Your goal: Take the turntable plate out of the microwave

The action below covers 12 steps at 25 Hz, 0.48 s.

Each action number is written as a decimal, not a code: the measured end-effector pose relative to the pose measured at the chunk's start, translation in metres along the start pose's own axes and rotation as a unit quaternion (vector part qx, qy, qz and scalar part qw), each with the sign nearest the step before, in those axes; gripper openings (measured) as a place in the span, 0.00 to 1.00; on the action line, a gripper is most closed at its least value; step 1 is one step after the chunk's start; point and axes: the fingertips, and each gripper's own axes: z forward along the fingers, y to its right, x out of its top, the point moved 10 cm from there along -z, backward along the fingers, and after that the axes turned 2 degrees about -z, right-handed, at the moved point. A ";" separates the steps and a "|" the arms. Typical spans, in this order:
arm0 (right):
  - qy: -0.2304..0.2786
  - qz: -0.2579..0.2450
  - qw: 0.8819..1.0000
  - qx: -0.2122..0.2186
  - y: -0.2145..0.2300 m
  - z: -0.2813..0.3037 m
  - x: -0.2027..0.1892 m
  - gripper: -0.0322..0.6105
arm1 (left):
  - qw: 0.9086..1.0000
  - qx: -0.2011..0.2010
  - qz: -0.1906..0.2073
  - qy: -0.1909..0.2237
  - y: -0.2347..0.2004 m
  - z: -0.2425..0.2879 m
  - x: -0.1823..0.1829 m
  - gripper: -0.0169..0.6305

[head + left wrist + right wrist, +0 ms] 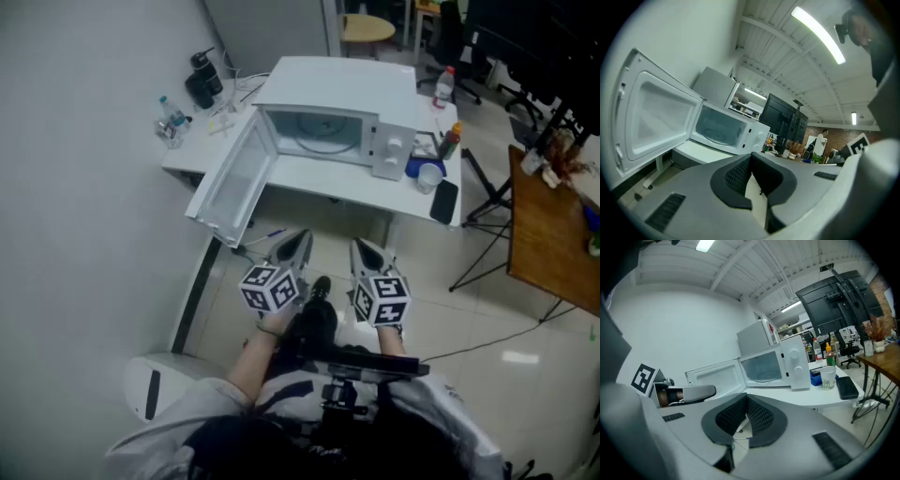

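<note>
The white microwave (328,112) stands on a white table (309,183), its door (232,183) swung wide open to the left. Inside the cavity lies the round glass turntable plate (323,142), also seen in the left gripper view (714,136) and the right gripper view (765,377). My left gripper (300,236) (751,161) and right gripper (364,246) (746,401) hang side by side in front of the table, well short of the microwave. Both are shut with nothing between the pads. The left gripper (686,392) shows in the right gripper view.
A paper cup (428,176), a blue box (417,166), a black phone (444,200) and bottles (451,141) sit right of the microwave. Bottles (172,120) stand at the table's left end. A wooden table (548,225) and a stand's legs are at right, a wall at left.
</note>
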 end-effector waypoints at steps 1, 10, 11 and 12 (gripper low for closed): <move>-0.003 -0.003 1.000 0.000 0.003 0.009 0.001 0.06 | 1.000 0.002 -0.005 0.001 -0.008 0.008 0.002 0.03; -0.023 -0.028 0.999 -0.012 0.021 0.112 0.022 0.06 | 0.999 -0.006 -0.012 -0.032 -0.079 0.086 0.028 0.03; -0.025 -0.035 0.999 -0.012 0.022 0.127 0.025 0.06 | 0.999 -0.006 -0.013 -0.036 -0.088 0.093 0.032 0.03; -0.029 -0.045 0.998 -0.013 0.022 0.142 0.028 0.06 | 0.999 -0.007 -0.016 -0.037 -0.097 0.099 0.037 0.03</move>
